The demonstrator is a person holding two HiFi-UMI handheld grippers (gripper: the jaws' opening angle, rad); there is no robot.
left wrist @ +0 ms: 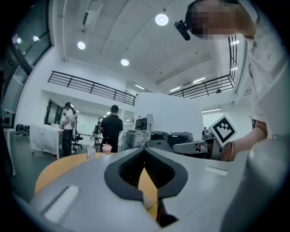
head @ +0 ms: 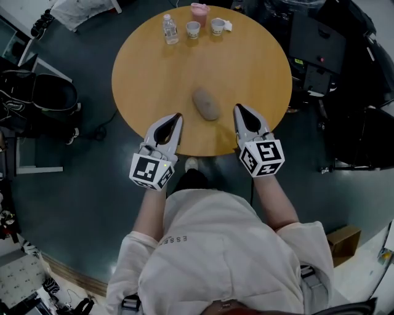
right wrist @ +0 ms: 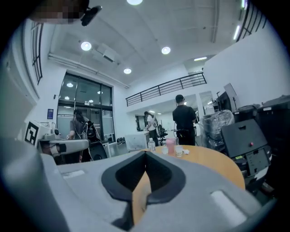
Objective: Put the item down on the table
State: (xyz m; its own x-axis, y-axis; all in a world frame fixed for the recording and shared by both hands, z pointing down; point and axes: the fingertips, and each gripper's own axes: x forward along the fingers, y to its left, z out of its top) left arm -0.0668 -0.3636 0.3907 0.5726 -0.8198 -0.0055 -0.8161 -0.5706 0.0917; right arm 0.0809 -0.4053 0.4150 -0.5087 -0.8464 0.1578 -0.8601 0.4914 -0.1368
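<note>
Item: a grey-brown oblong lump that lies flat on the round tabletop, a little toward the near edge from the centre, with nothing touching it. It rests between the two grippers but apart from both.

The left gripper has its fingers closed tip to tip with nothing between them, and its own view shows only bare wood through the gap behind the tips. The right gripper is likewise closed and empty. Both reach just over the near edge, one on each side of the item.

As I judge it, the putting down is done: the item is on the wood and free of any grip. What is left, at most, is to draw both hands back off the near edge.

Room is generous. The wood around the item is bare on every side. The only other things are a bottle, a pink container and two cups, lined up at the far edge and well apart from it. Black equipment crowds the floor past the right edge, so pulling straight back toward the body looks the clearest way out.
</note>
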